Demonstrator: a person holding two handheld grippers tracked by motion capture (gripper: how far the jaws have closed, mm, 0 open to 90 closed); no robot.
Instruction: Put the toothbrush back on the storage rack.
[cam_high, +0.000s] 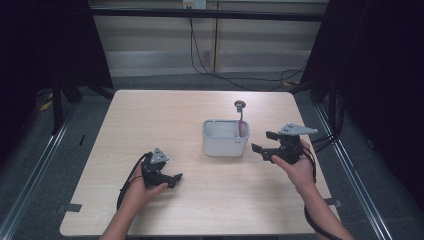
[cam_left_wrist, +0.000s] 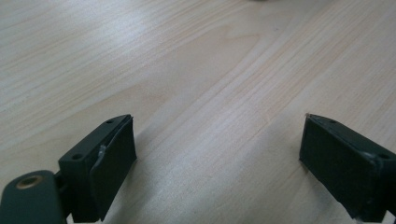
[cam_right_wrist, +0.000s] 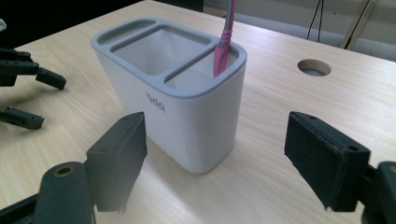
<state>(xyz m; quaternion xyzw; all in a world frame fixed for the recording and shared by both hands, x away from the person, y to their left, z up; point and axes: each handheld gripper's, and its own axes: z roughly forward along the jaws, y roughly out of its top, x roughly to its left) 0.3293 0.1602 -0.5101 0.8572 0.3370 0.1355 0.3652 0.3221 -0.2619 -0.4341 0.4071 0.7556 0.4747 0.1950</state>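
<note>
Wooden table (cam_high: 165, 120); right gripper (cam_high: 263, 141) spread beside holder (cam_high: 225, 138).

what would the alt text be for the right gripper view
A white holder with a grey divided rim stands on a wooden table, a pink toothbrush upright in its end slot. The right gripper faces it, jaws open and apart from it.

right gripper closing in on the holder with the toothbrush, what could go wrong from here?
1. The right gripper faces a corner of the white holder with open jaws; closing there might twist or push it rather than grip it.
2. The pink toothbrush leans in the end compartment, so a nudge could tip it out.
3. The left gripper hangs open over bare table, not bracing the holder.
</note>
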